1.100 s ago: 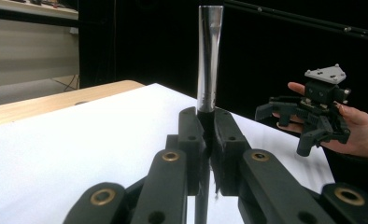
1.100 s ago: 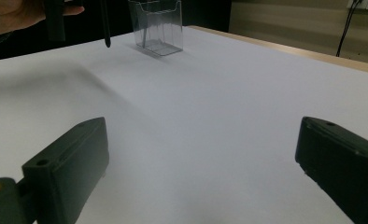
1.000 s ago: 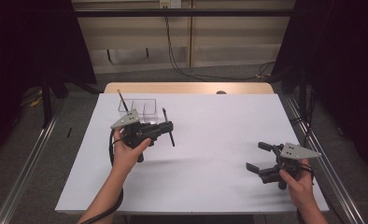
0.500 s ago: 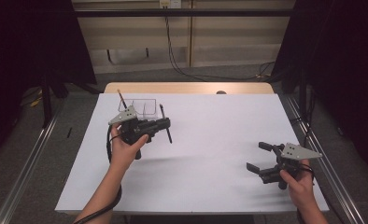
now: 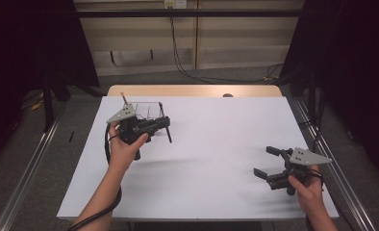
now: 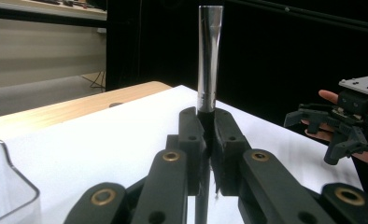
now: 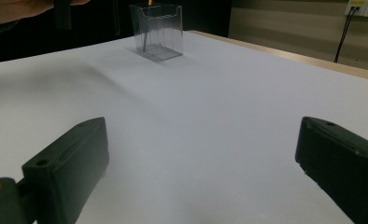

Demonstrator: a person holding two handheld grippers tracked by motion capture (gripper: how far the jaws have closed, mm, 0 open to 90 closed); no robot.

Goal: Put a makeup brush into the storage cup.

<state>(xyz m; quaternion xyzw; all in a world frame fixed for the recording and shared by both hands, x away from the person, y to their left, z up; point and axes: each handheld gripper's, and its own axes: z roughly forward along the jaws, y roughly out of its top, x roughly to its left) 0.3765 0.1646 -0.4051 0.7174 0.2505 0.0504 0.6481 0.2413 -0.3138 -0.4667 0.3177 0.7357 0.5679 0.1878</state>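
Between left tongs (image 6: 209, 140), dark pen (image 6: 210, 56)

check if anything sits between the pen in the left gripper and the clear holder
Nothing visible does. The left gripper is shut on the dark pen just right of the clear holder, with only bare white table around them.

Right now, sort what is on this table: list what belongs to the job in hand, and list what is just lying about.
In the job:
- left gripper, shut on the dark pen
- clear plastic holder, with a pencil standing in it

Lying about or idle:
- right gripper, jaws open and holding nothing
- small dark thing at the table's far edge; too small to identify
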